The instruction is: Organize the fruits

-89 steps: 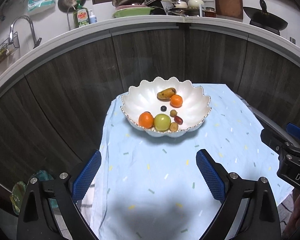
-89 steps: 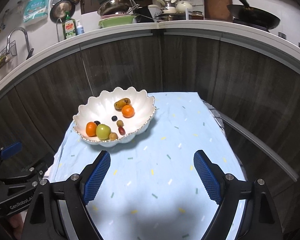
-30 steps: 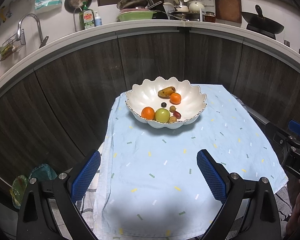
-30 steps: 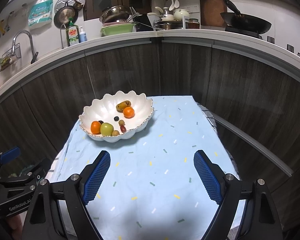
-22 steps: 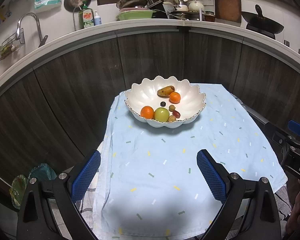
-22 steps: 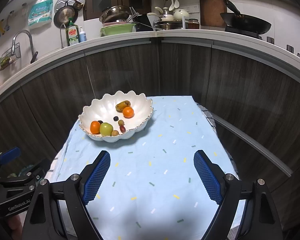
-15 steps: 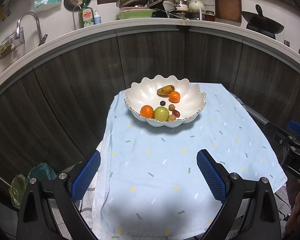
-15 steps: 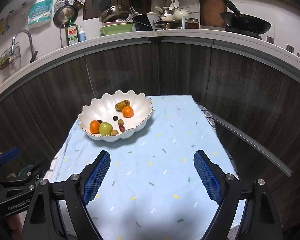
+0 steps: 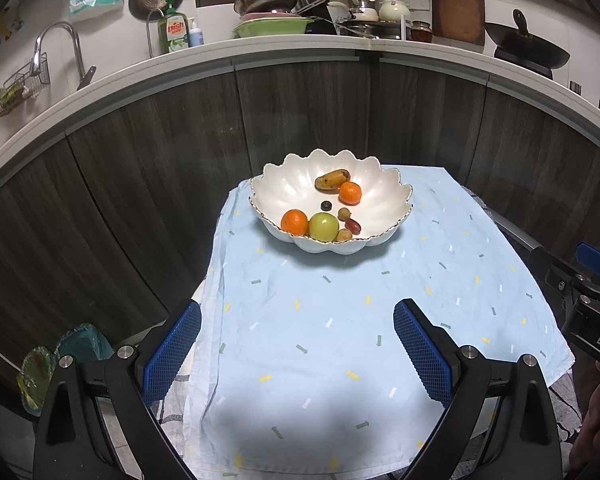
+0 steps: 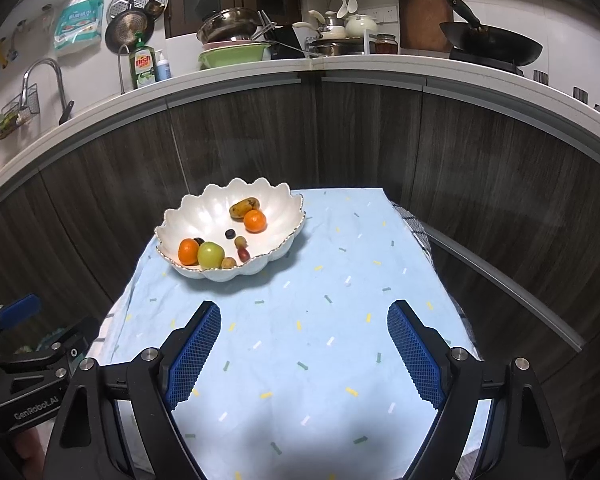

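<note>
Bowl: a white scalloped ceramic bowl with a thin gold rim stands at the far end of the desk, on a pale blue cloth with small coloured dashes.
Fruit in bowl: at the near side lie an orange mandarin, a yellow-green apple touching it, a small tan round fruit and a dark red oval fruit.
Fruit further back: a second orange mandarin sits against a brown-spotted yellow oblong fruit; a small dark berry and a small olive-coloured fruit lie between the two groups.
Left tongs: black frame, blue ridged pads, spread wide over the near cloth, nothing between them, well short of the bowl.
Right tongs: same build, blue pads wide apart, empty, above the near cloth.
Beyond the desk: dark wood-grain cabinet fronts under a white kitchen counter.
</note>
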Demonstrator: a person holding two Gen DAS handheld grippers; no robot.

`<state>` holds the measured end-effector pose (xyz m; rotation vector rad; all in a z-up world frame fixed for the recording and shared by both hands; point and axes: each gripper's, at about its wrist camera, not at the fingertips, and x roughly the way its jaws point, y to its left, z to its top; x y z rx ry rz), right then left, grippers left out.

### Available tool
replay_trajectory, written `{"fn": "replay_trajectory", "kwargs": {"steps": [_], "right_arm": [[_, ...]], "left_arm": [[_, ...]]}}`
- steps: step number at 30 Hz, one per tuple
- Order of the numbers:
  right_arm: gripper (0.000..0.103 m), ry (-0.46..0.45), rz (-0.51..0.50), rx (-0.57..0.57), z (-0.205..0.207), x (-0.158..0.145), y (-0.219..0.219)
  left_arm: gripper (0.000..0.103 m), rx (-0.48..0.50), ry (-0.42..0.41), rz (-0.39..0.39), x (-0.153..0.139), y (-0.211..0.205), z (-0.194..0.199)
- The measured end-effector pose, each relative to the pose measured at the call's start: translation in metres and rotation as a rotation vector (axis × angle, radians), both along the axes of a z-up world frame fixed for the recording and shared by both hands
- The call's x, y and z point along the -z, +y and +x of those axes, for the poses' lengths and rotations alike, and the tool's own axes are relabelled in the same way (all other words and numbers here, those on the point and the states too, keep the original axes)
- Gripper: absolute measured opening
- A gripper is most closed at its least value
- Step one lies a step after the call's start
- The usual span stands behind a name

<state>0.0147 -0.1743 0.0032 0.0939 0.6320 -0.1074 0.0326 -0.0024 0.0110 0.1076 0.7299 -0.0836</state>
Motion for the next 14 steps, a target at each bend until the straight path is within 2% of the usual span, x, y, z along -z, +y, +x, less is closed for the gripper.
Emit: {"fn": "replay_trajectory", "kwargs": {"steps": [14], "right_arm": [[0.086,0.004,0.004,0.004,0.0001,0.0031,-0.0012]], "left_arm": [[0.098,0.006,0.007,0.001,0.0019,-0.0005,0.0023]]}}
